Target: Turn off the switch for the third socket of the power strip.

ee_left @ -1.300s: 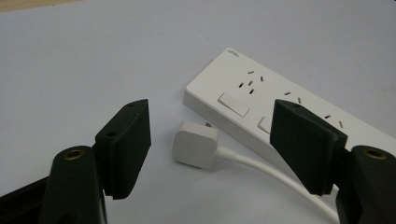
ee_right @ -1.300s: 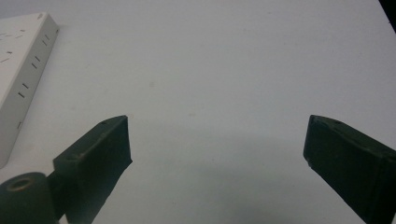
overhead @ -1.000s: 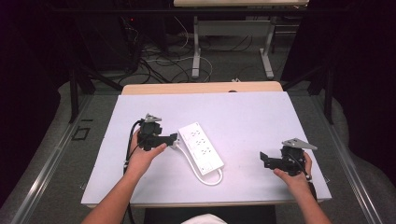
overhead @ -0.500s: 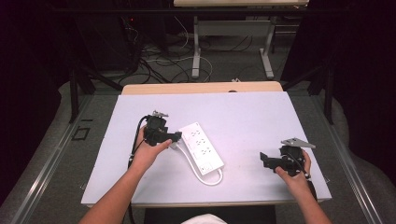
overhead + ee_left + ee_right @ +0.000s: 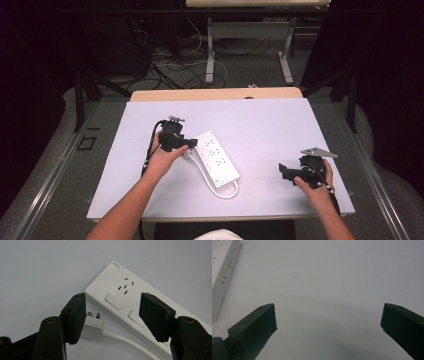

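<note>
— What's on the table (image 5: 260, 120)?
— A white power strip (image 5: 216, 158), lying flat and slanted near the middle, rocker switches along one side. Its white cord (image 5: 125, 341) loops back to a plug (image 5: 93, 326) lying just beside its end.
— And the grippers?
— The left gripper (image 5: 112, 315) is spread wide, its jaws around the plug and the strip's corner. The right gripper (image 5: 287, 172) hangs open too — well apart, near the table's right edge, bare white surface between them.
</note>
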The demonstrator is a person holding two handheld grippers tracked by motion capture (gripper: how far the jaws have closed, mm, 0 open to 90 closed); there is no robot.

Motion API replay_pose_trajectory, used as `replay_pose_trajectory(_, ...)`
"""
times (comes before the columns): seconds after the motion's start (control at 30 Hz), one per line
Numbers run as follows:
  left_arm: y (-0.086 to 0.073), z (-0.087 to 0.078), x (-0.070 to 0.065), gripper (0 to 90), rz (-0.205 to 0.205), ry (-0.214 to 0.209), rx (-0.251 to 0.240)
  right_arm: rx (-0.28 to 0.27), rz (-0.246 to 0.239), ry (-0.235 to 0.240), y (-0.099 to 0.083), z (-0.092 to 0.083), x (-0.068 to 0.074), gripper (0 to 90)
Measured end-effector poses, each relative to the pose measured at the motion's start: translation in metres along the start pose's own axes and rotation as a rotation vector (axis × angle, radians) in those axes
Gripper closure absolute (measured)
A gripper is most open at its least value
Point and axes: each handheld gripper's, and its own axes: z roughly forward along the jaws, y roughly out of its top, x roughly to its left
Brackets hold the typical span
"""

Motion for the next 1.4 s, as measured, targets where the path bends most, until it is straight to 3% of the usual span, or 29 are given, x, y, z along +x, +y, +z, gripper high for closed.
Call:
replay_pose_trajectory(0.07, 0.001, 0.003, 0.0, 41.0, -0.007, 0.003, 0.011, 0.01, -0.017, -0.008, 0.0, 0.0, 0.0, 1.4)
replay_pose_trajectory(0.47, 0.009, 0.018, 0.0, 53.8, -0.032, -0.004, 0.045, 0.053, 0.011, 0.005, 0.001, -0.001, 0.004, 7.6)
replay_pose_trajectory(0.7, 0.014, 0.026, -0.003, 61.3, -0.021, -0.02, 0.071, 0.066, 0.015, 0.011, 0.001, -0.002, 0.004, 14.3)
replay_pose_trajectory(0.97, 0.018, 0.034, -0.004, 69.6, -0.002, -0.03, 0.088, 0.069, 0.009, 0.015, 0.001, -0.002, 0.003, 15.3)
replay_pose_trajectory(1.2, 0.019, 0.041, -0.003, 72.8, 0.015, -0.017, 0.108, 0.074, 0.013, 0.016, 0.001, -0.002, 0.003, 16.7)
replay_pose_trajectory(1.37, 0.019, 0.044, -0.002, 75.3, -0.008, -0.017, 0.116, 0.08, 0.019, 0.019, 0.001, -0.001, 0.003, 18.2)
replay_pose_trajectory(1.4, 0.019, 0.044, -0.001, 75.6, 0.003, -0.015, 0.12, 0.081, 0.019, 0.019, 0.001, -0.001, 0.003, 18.3)
